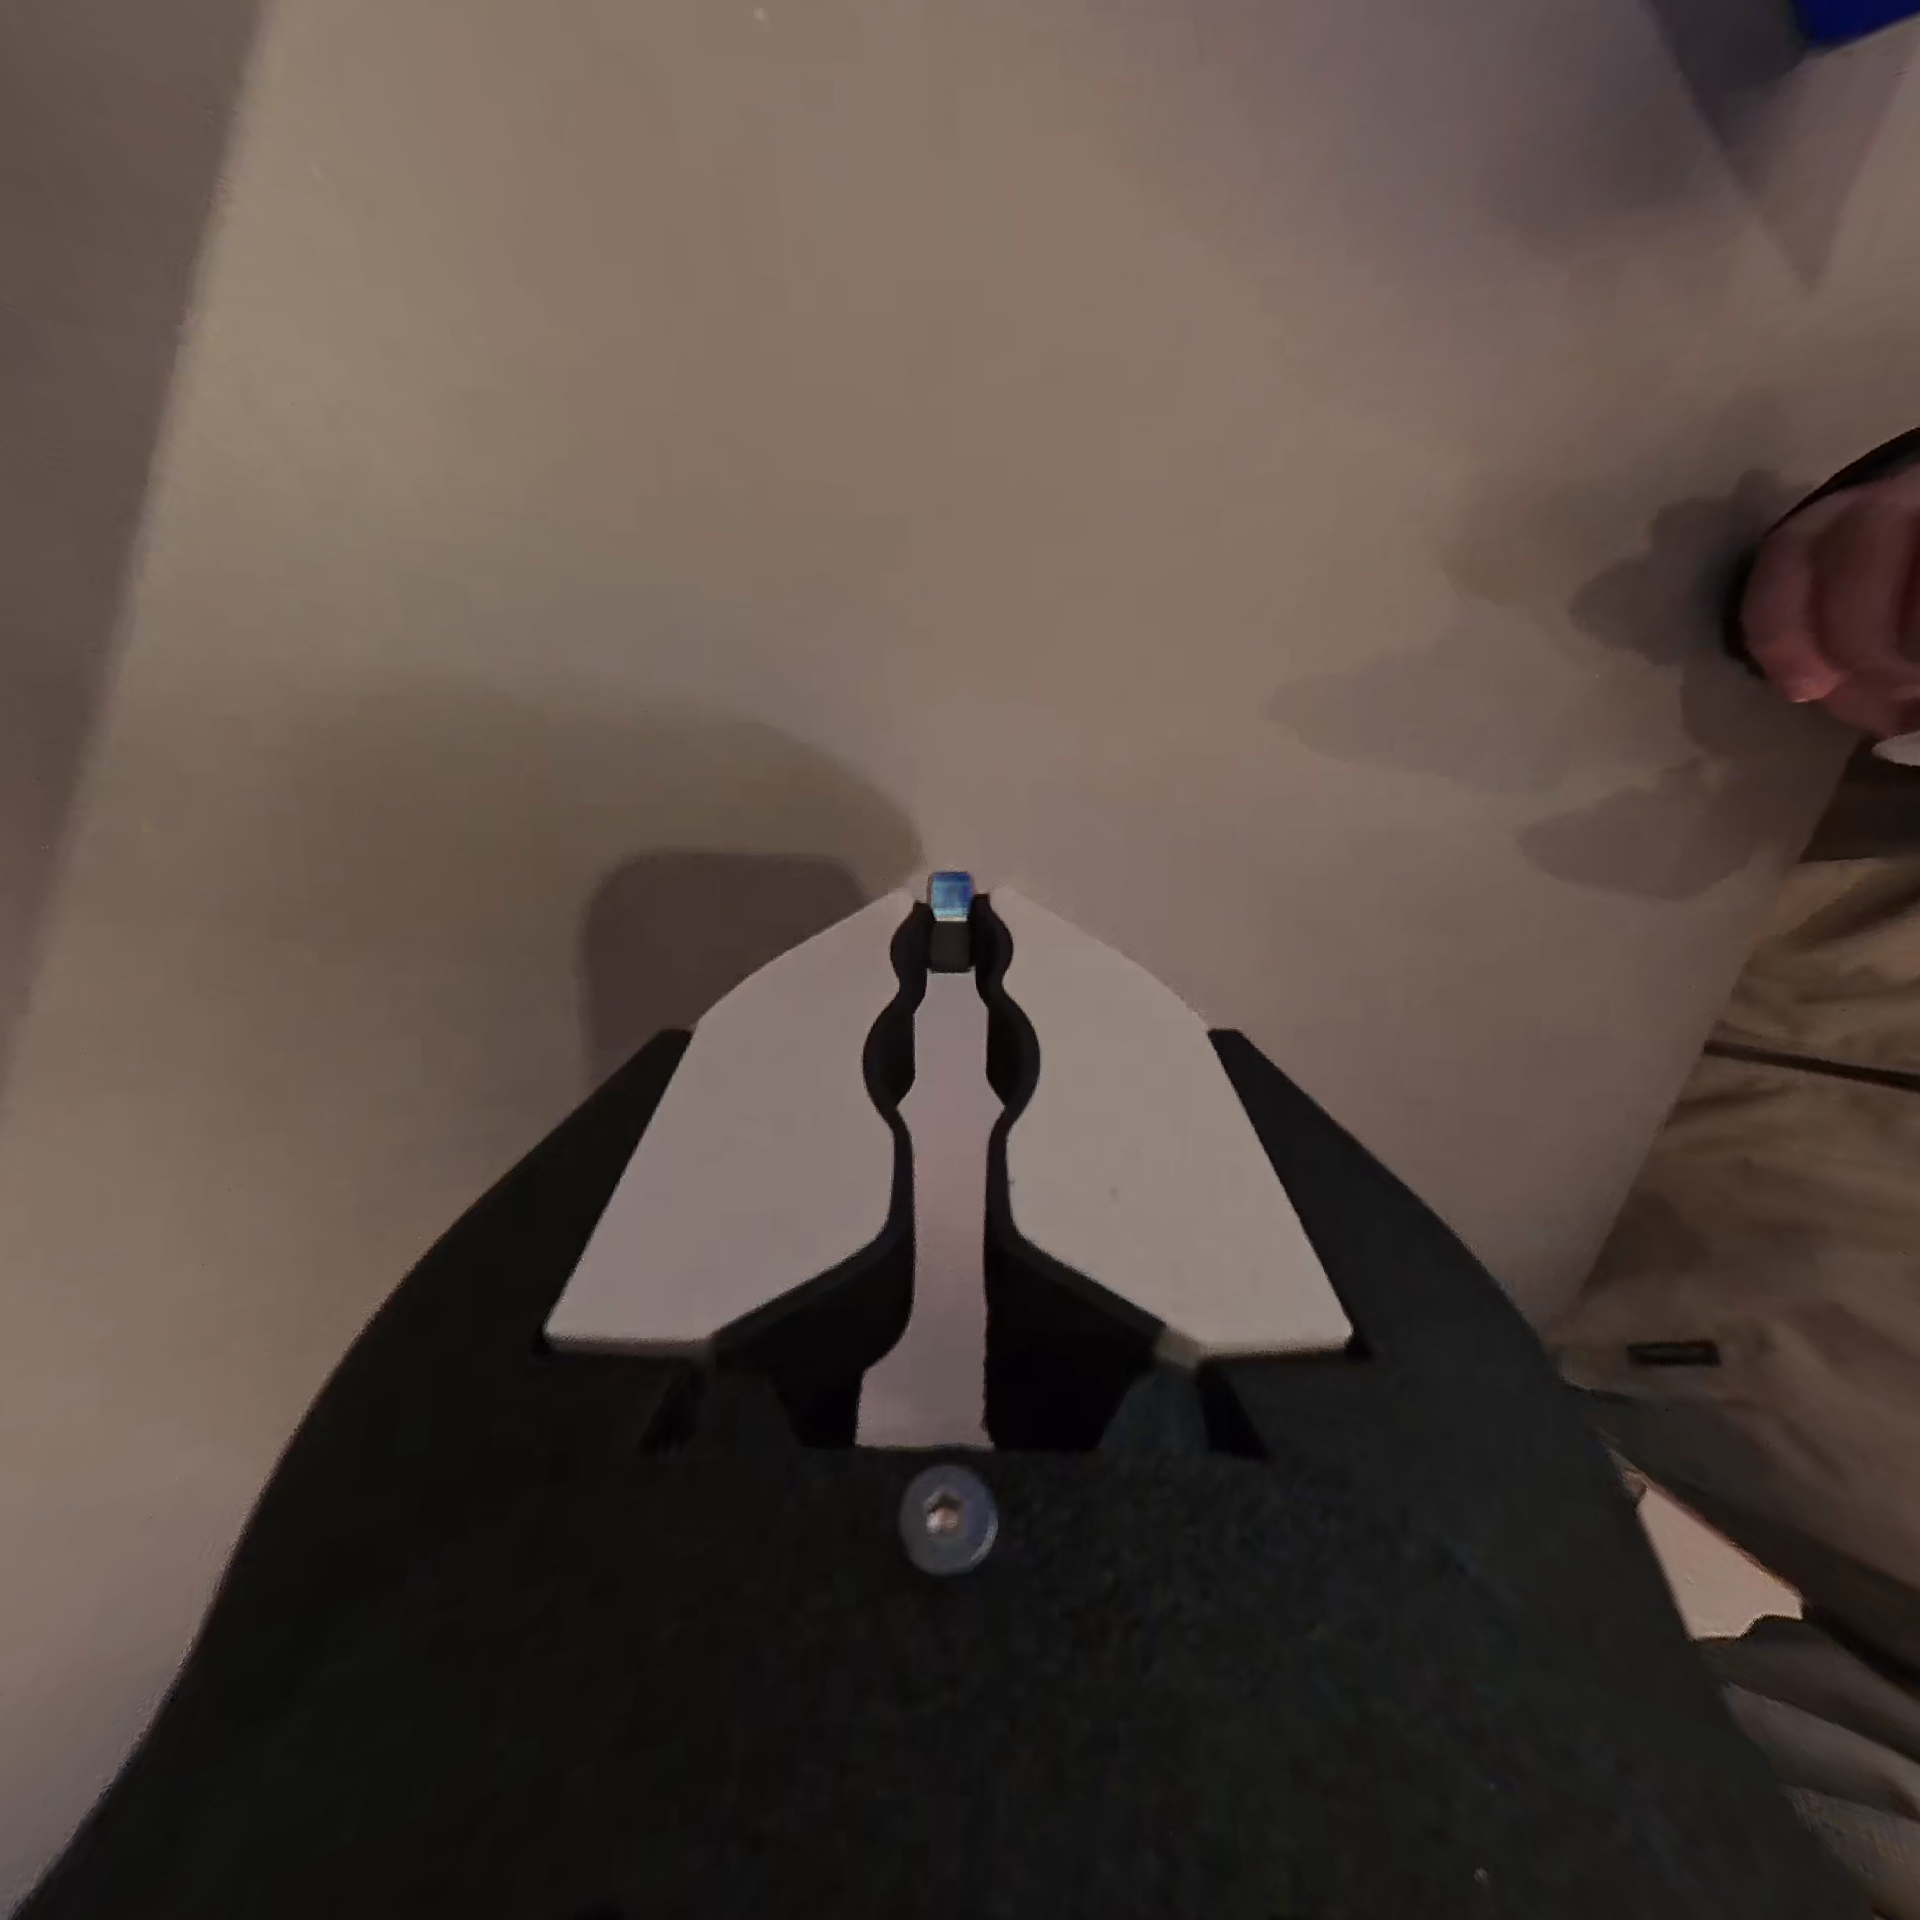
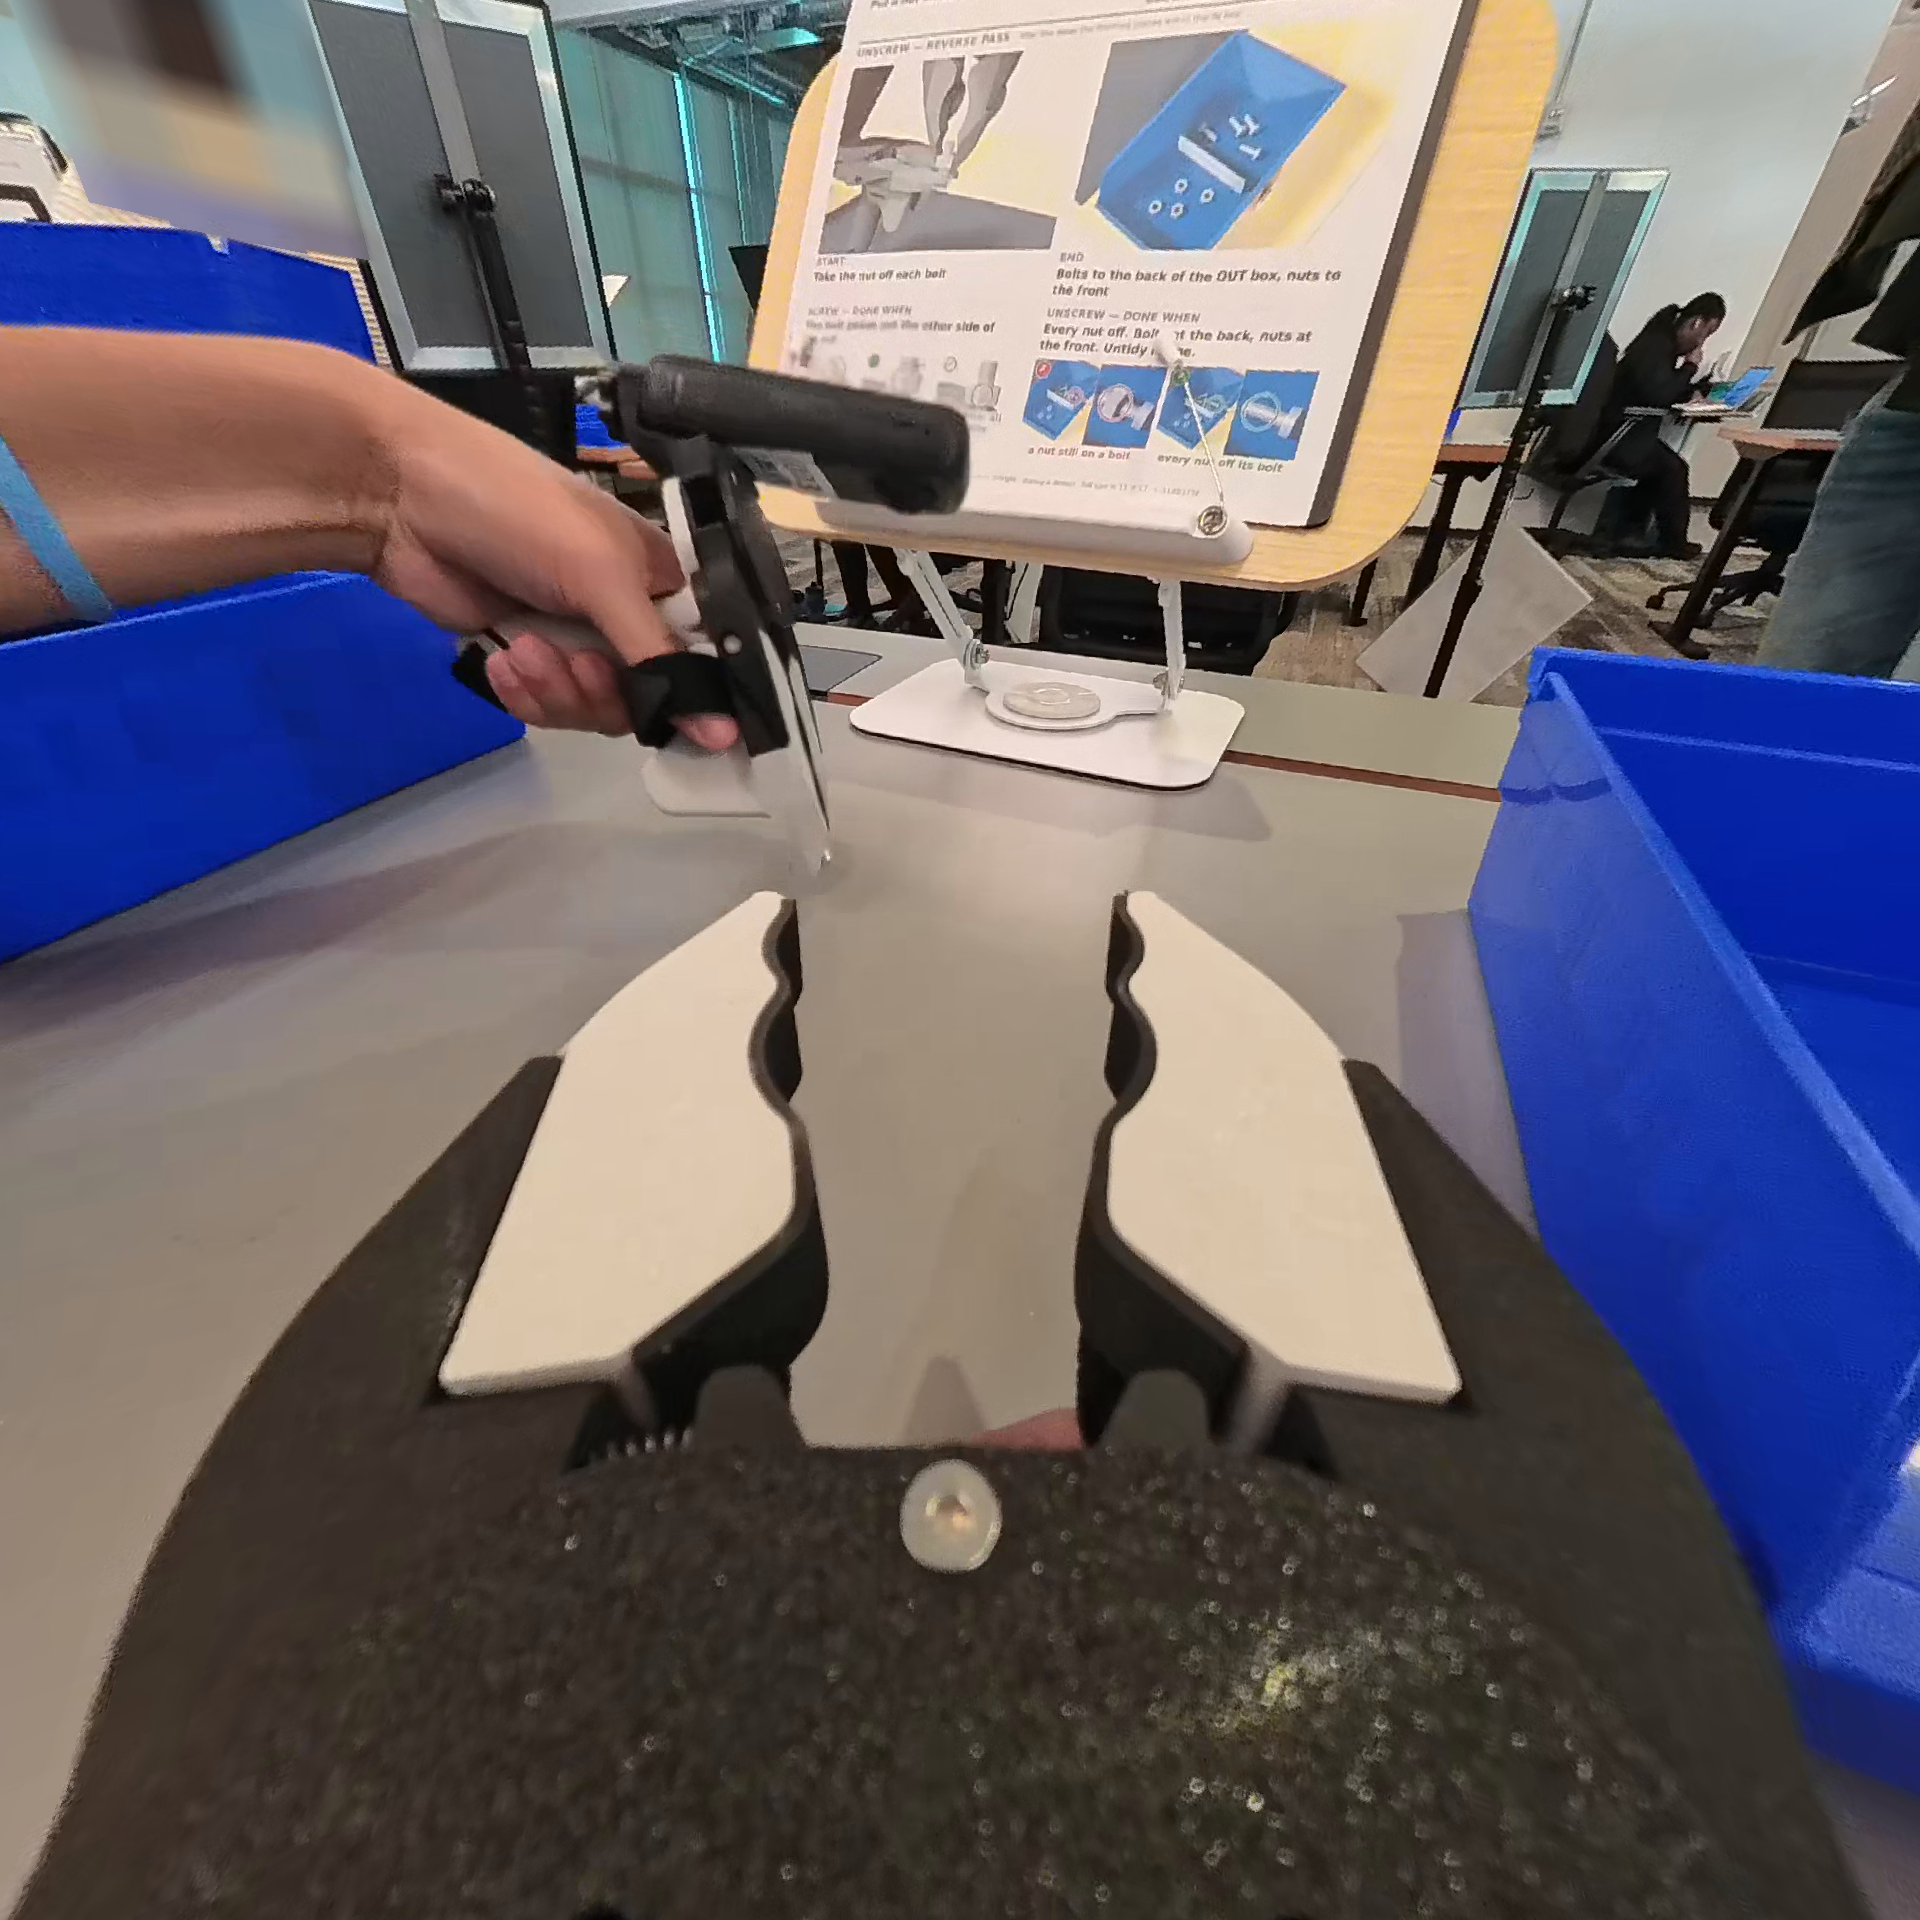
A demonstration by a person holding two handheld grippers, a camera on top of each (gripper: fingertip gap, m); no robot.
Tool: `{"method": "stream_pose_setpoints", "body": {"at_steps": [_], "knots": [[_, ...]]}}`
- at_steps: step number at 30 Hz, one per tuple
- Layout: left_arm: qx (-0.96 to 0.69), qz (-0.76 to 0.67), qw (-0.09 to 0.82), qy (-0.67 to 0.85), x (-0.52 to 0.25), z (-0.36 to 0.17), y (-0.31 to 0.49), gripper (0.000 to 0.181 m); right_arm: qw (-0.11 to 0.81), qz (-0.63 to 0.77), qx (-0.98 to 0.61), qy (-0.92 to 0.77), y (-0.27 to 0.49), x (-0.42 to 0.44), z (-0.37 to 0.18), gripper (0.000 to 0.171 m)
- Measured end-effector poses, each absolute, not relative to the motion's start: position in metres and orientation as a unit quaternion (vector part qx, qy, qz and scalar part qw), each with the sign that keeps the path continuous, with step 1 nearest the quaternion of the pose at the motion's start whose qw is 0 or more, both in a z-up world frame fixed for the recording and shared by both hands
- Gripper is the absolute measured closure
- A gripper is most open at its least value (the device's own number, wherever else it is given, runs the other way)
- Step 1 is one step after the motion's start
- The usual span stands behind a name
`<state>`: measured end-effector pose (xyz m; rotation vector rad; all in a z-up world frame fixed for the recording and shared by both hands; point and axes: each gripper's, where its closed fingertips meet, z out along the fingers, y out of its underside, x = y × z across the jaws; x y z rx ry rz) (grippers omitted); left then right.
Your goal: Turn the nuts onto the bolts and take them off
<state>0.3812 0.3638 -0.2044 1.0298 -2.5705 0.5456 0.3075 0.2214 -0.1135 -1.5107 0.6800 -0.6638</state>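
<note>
My left gripper point(image 1: 953, 902) points down at the grey table point(image 1: 935, 468) and is shut on a small metal nut point(image 1: 951, 920), pinched edge-on at the very fingertips. In the right wrist view the left gripper point(image 2: 819, 854) is held by a hand, its tips close to the table point(image 2: 312, 1039). My right gripper point(image 2: 951, 920) is open and empty, low over the table, just behind and to the right of the left gripper's tips. No bolt shows in either view.
A blue bin point(image 2: 208, 748) stands at the left and another blue bin point(image 2: 1714, 1091) at the right. An instruction board on a white stand point(image 2: 1049, 717) is at the table's far side. A hand point(image 1: 1839, 603) and beige clothing point(image 1: 1766, 1195) show at the right. Spacing between my two grippers at the tips: around 20 cm.
</note>
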Motion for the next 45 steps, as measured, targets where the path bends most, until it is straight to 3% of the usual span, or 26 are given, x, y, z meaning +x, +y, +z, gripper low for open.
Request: {"method": "stream_pose_setpoints", "body": {"at_steps": [8, 13, 16, 19, 20, 21, 26, 30, 33, 41, 45], "knots": [[0.348, 0.203, 0.160, -0.901, 0.386, -0.213, 0.359, 0.173, 0.628, -0.289, -0.659, 0.297, 0.221, 0.308, -0.113, 0.115], [0.337, 0.220, 0.113, -0.909, 0.379, -0.195, 0.370, 0.150, 0.628, -0.288, -0.659, 0.297, 0.221, 0.308, -0.114, 0.115], [0.335, 0.291, -0.001, -0.896, 0.372, -0.150, 0.379, 0.145, 0.628, -0.287, -0.660, 0.297, 0.222, 0.307, -0.114, 0.115], [0.370, 0.369, -0.224, -0.823, 0.356, -0.090, 0.407, 0.134, 0.627, -0.287, -0.661, 0.296, 0.222, 0.307, -0.114, 0.115], [0.392, 0.382, -0.286, -0.786, 0.344, -0.076, 0.420, 0.124, 0.626, -0.287, -0.662, 0.296, 0.222, 0.308, -0.115, 0.115], [0.414, 0.392, -0.333, -0.751, 0.327, -0.068, 0.432, 0.110, 0.624, -0.286, -0.664, 0.296, 0.223, 0.308, -0.115, 0.115], [0.543, 0.384, -0.465, -0.584, 0.237, -0.079, 0.476, 0.087, 0.620, -0.285, -0.668, 0.297, 0.224, 0.308, -0.117, 0.115], [0.598, 0.392, -0.516, -0.472, 0.178, -0.104, 0.484, 0.091, 0.617, -0.290, -0.669, 0.295, 0.224, 0.308, -0.117, 0.115], [0.627, 0.403, -0.491, -0.451, 0.155, -0.126, 0.476, 0.095, 0.615, -0.294, -0.671, 0.292, 0.225, 0.307, -0.117, 0.115], [0.638, 0.387, -0.464, -0.478, 0.144, -0.116, 0.492, 0.097, 0.615, -0.292, -0.673, 0.290, 0.226, 0.307, -0.117, 0.115], [0.618, 0.326, -0.479, -0.531, 0.159, -0.076, 0.536, 0.108, 0.617, -0.290, -0.672, 0.290, 0.225, 0.307, -0.117, 0.115]]}}
